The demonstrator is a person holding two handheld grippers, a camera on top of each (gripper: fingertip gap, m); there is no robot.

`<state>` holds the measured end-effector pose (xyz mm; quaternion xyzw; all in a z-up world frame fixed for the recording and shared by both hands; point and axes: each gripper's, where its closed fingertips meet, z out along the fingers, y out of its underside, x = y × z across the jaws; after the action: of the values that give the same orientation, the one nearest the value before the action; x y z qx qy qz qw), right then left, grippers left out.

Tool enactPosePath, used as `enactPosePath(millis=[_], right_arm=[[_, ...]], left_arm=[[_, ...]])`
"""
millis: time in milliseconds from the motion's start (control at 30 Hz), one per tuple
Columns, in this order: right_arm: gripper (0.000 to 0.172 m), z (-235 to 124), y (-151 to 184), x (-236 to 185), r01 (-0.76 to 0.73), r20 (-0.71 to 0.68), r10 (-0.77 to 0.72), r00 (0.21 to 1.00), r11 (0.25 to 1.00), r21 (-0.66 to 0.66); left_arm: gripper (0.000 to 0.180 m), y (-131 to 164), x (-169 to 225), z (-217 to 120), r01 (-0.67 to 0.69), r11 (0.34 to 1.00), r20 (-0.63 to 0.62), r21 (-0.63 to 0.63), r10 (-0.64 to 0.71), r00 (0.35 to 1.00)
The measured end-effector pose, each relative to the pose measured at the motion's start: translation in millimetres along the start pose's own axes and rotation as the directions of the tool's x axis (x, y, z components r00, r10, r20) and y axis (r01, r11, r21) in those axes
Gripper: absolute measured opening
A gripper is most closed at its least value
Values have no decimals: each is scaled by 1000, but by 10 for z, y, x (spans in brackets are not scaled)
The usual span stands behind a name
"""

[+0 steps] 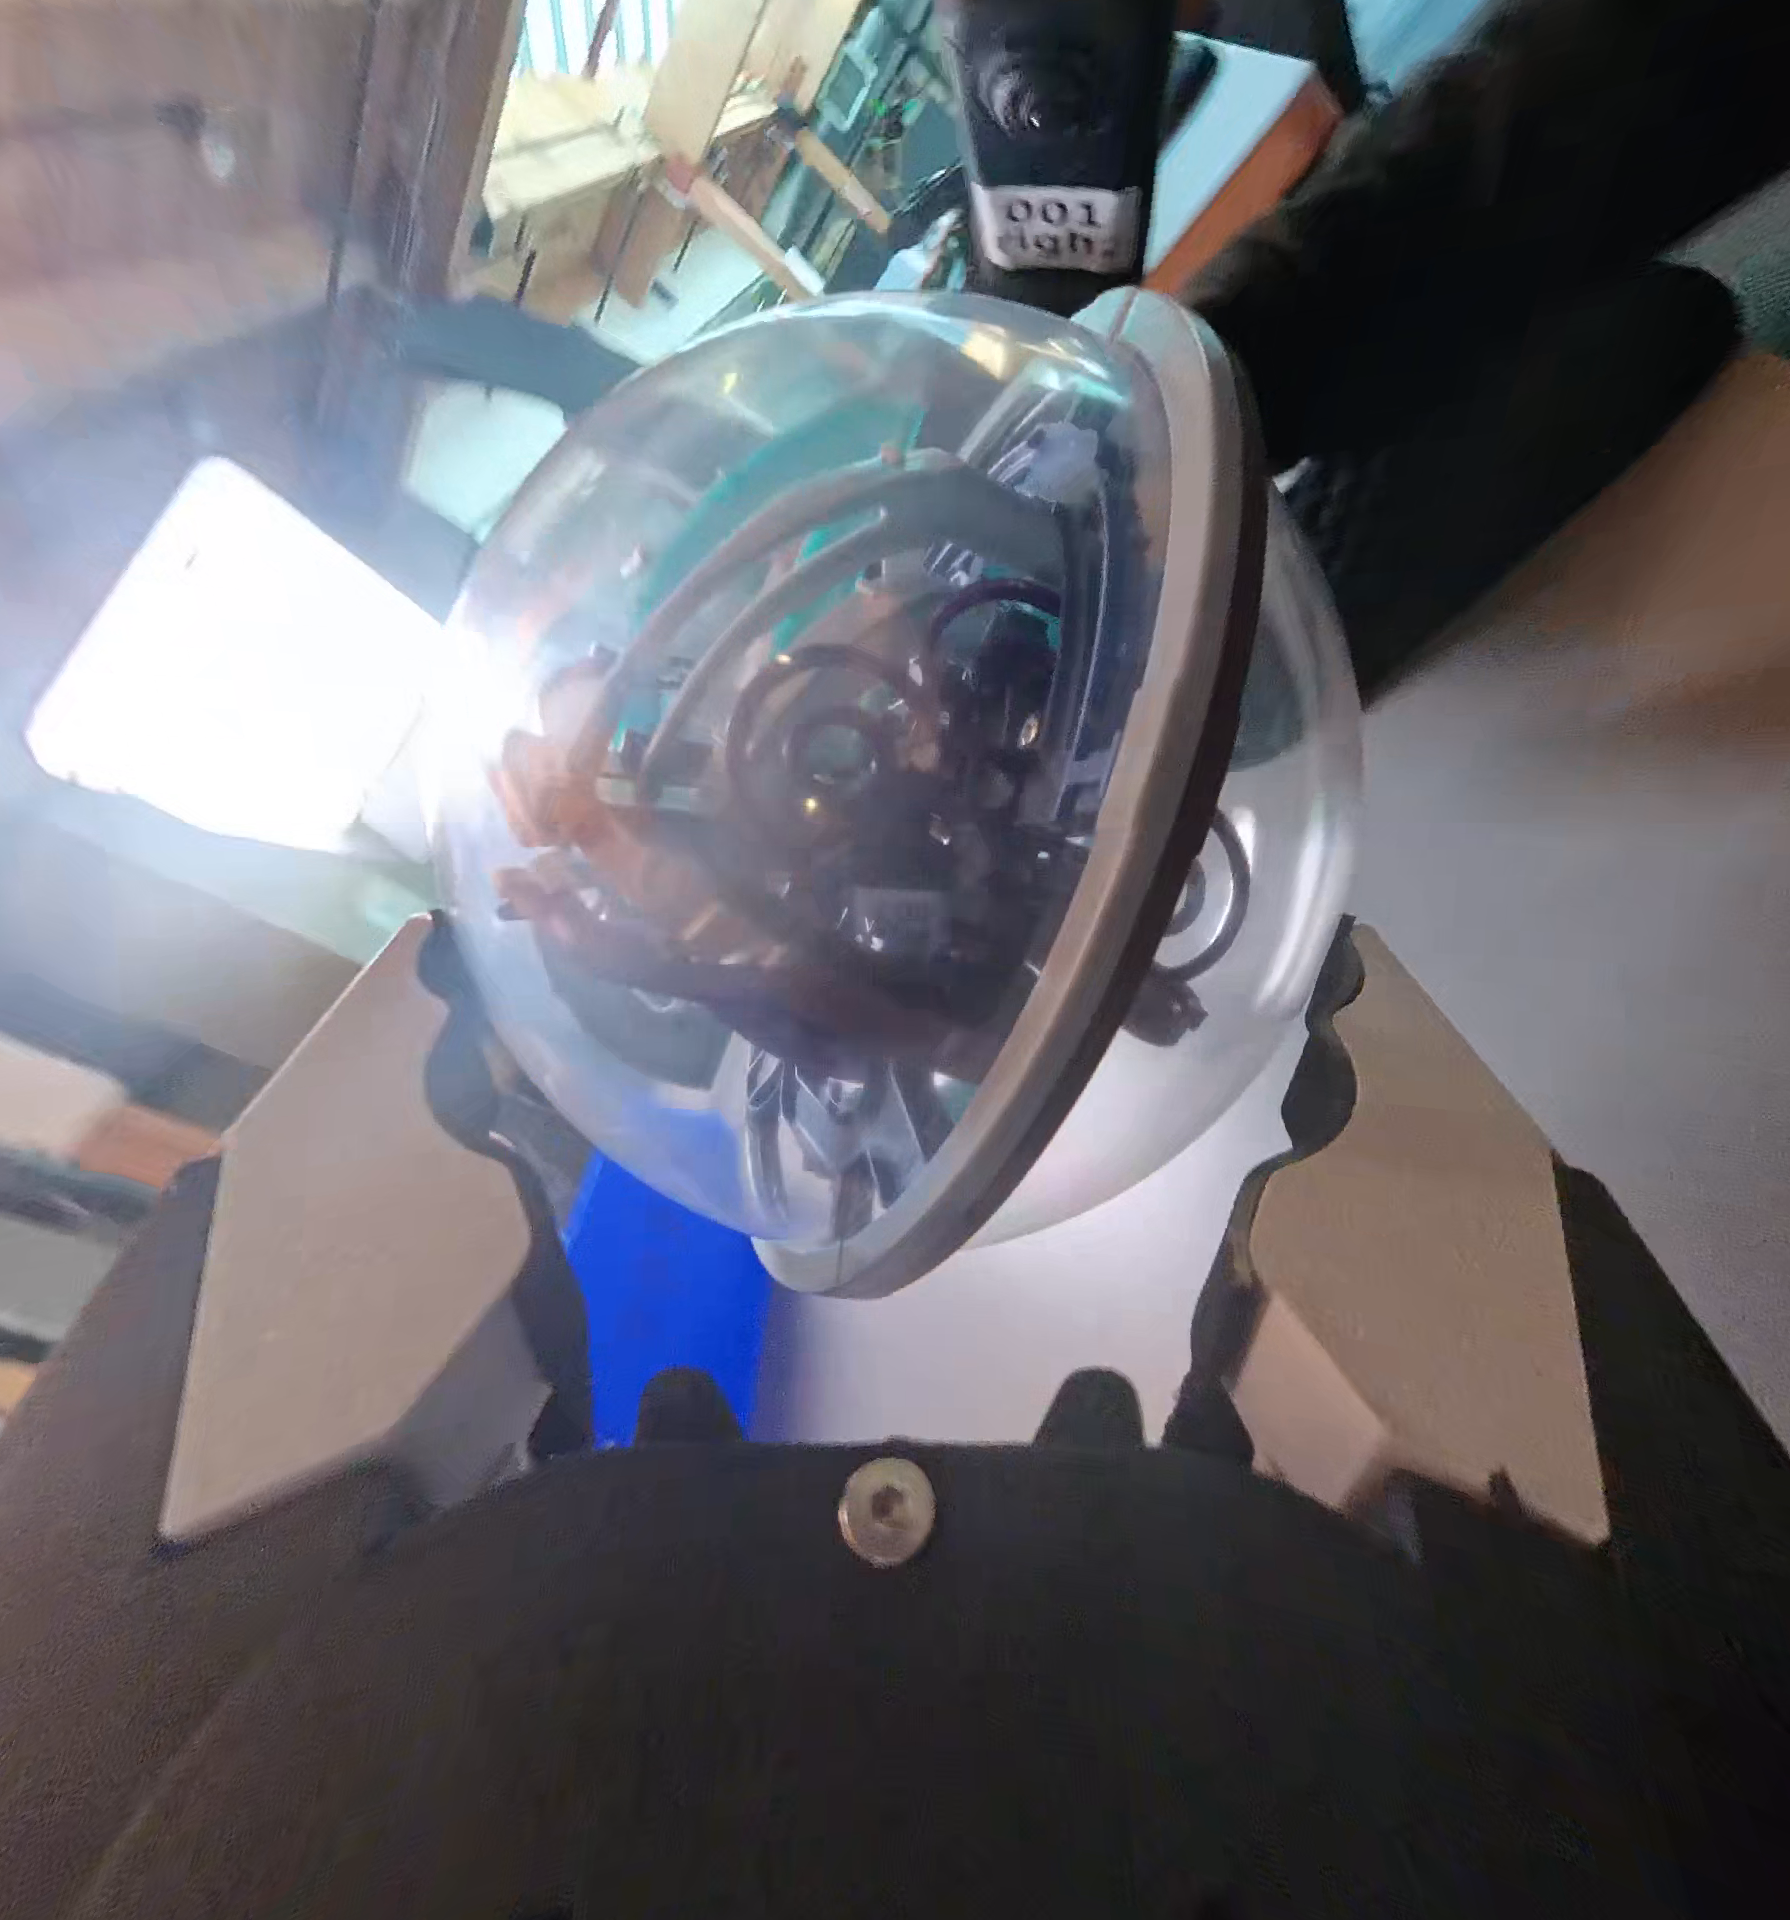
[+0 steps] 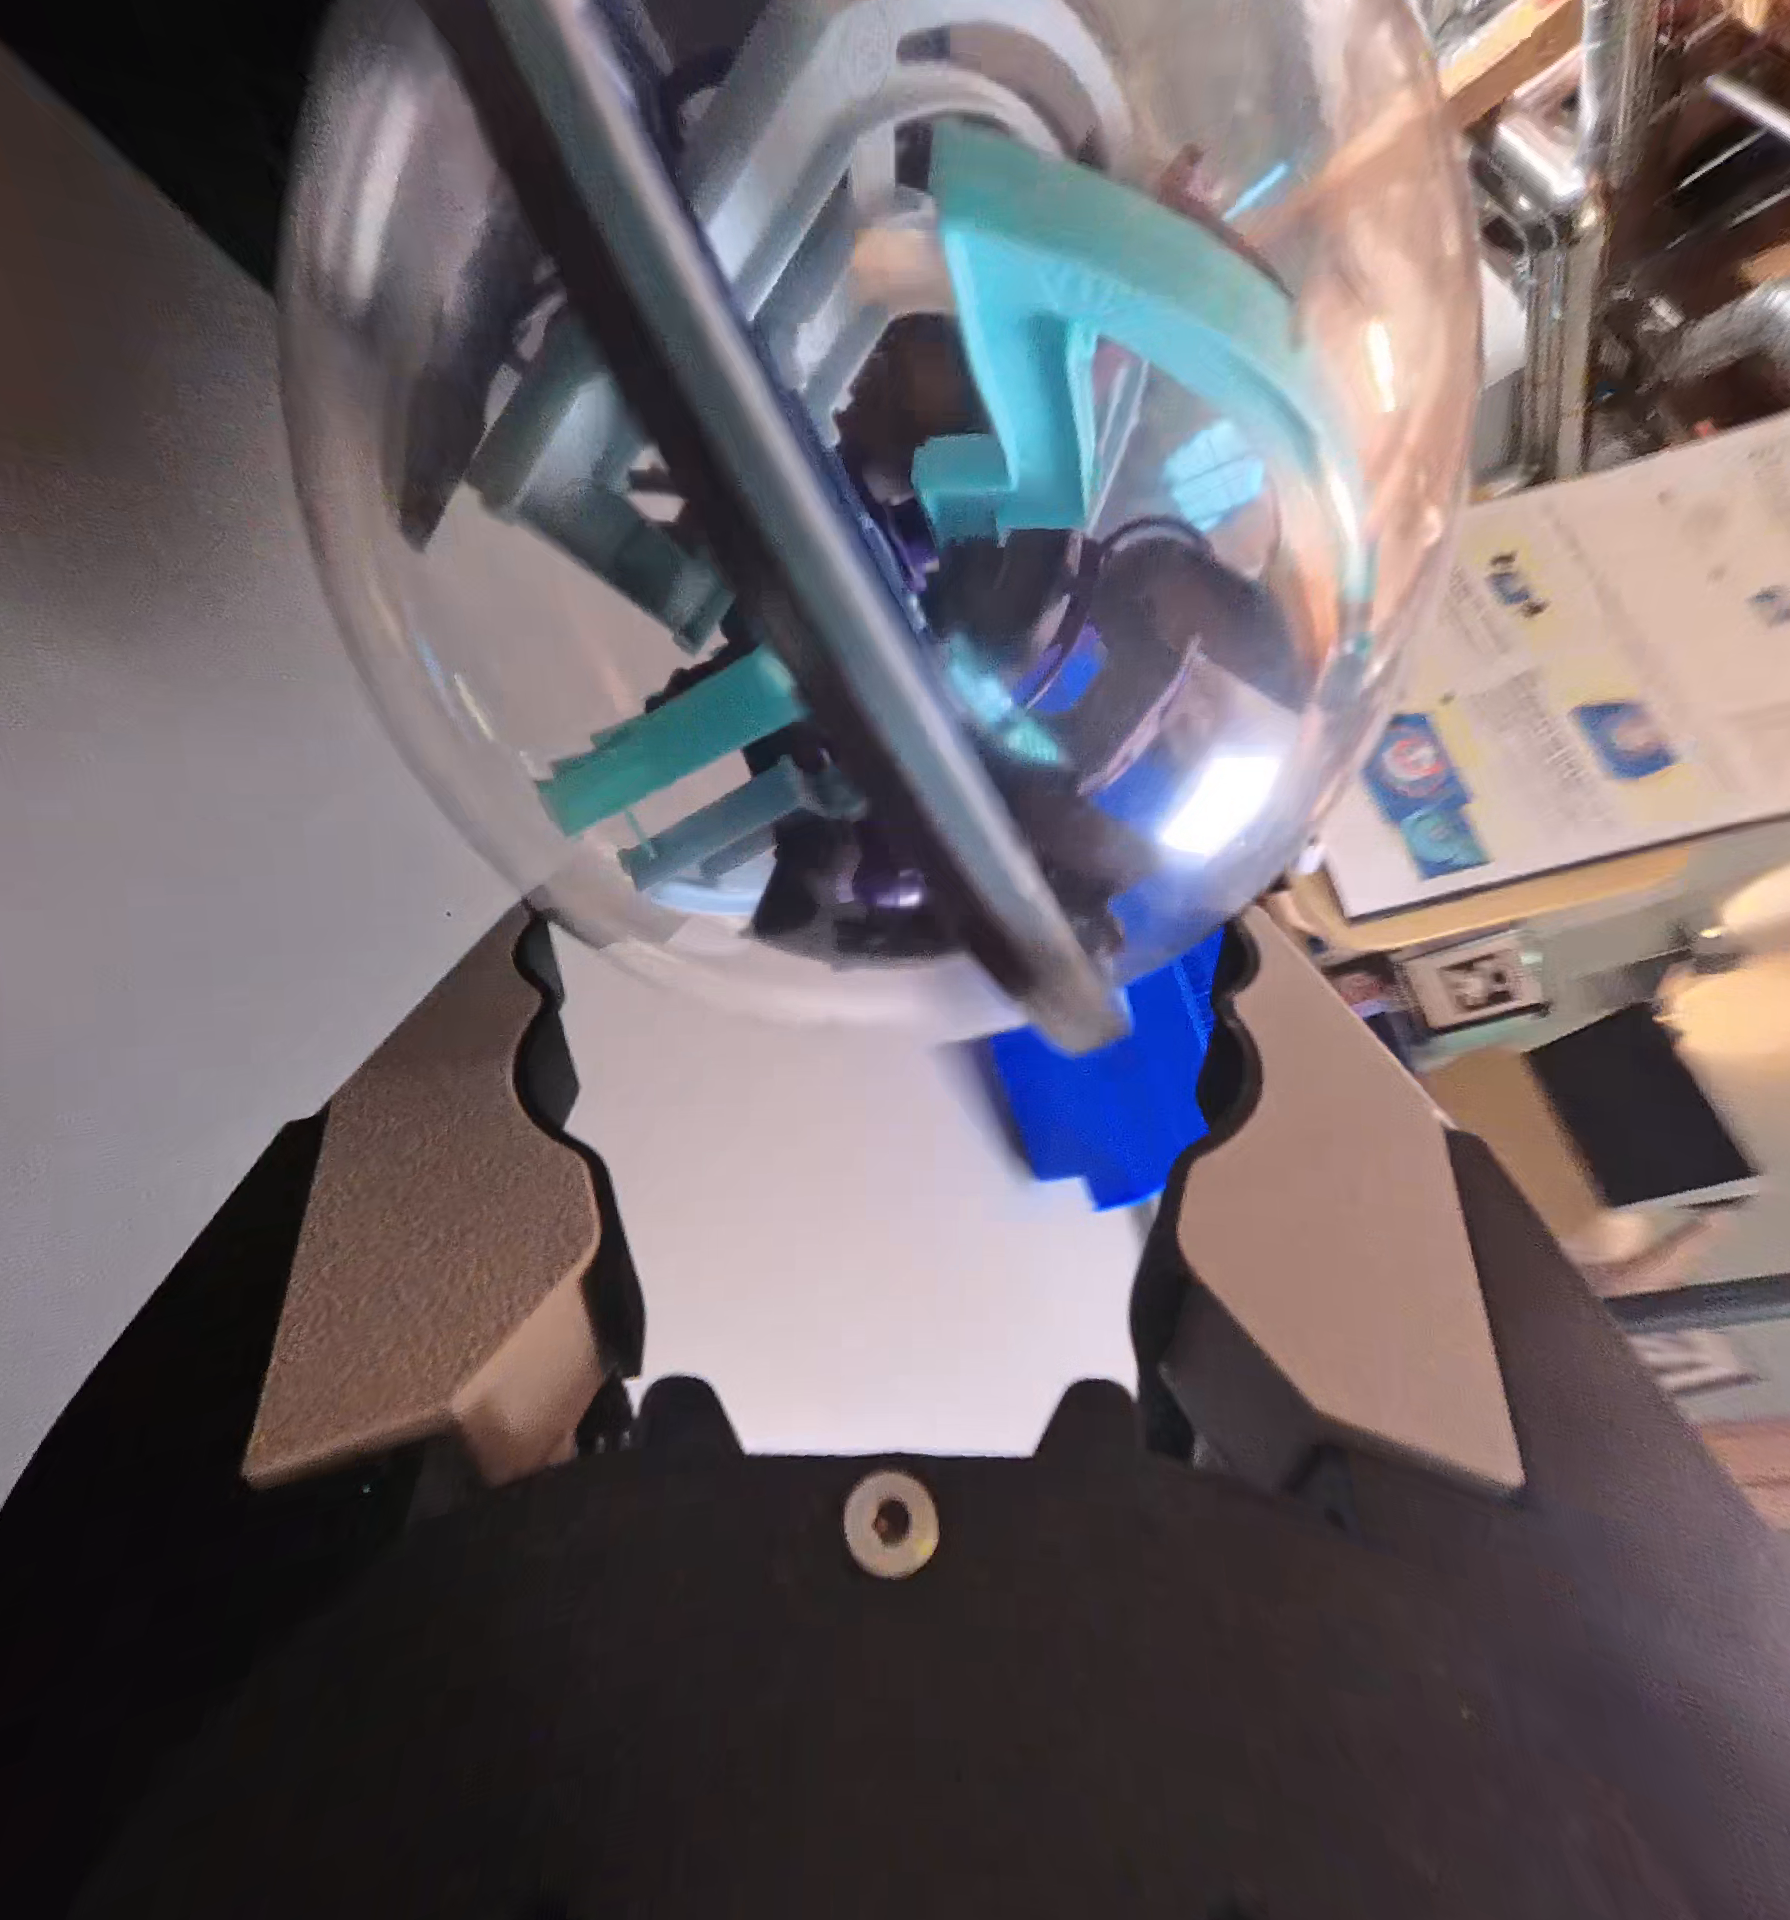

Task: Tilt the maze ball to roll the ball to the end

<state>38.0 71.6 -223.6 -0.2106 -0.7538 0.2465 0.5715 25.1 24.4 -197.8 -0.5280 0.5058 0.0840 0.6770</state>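
Note:
The maze ball [image 1: 870,779] is a clear sphere with a grey equator ring and coloured tracks inside, tilted. In the left wrist view it fills the span between my left gripper's [image 1: 891,935] fingertips [image 1: 444,966], which stand at its two sides with the jaws spread wide. In the right wrist view the maze ball [image 2: 870,468] sits just ahead of my right gripper [image 2: 886,935], whose wide-spread fingertips [image 2: 543,966] reach only its near lower curve. The right gripper's body [image 1: 1057,156] shows behind the ball. I cannot pick out the small ball inside.
A blue stand [image 1: 662,1299] sits under the sphere on the white table [image 1: 1597,935]; it also shows in the right wrist view [image 2: 1088,1101]. A dark sleeve [image 1: 1442,364] is at the upper right. Papers [image 2: 1649,644] and clutter lie beyond the table's edge.

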Motion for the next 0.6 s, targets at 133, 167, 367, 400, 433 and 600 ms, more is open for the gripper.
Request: enactPosePath(millis=[133,167,367,400,433,600], right_arm=[[117,79,78,1,-490,198,475,857,871,30],[120,9,-134,137,-476,180,449,875,867,146],[122,118,8,88,-600,234,571,787,797,74],[122,129,51,43,-611,244,583,775,790,53],[121,133,86,10,-621,258,593,762,783,36],[116,177,203,-124,-617,289,598,747,786,-31]], left_arm=[[158,513,26,116,668,723,-117,-176,-689,715],[158,366,-60,85,669,738,-127,-89,-674,727],[158,448,-96,102,757,647,-154,-86,-760,632],[157,465,-76,98,761,641,-158,-103,-766,624],[155,478,-60,89,766,631,-166,-121,-774,611],[153,605,49,37,748,643,-184,-165,-765,617]])
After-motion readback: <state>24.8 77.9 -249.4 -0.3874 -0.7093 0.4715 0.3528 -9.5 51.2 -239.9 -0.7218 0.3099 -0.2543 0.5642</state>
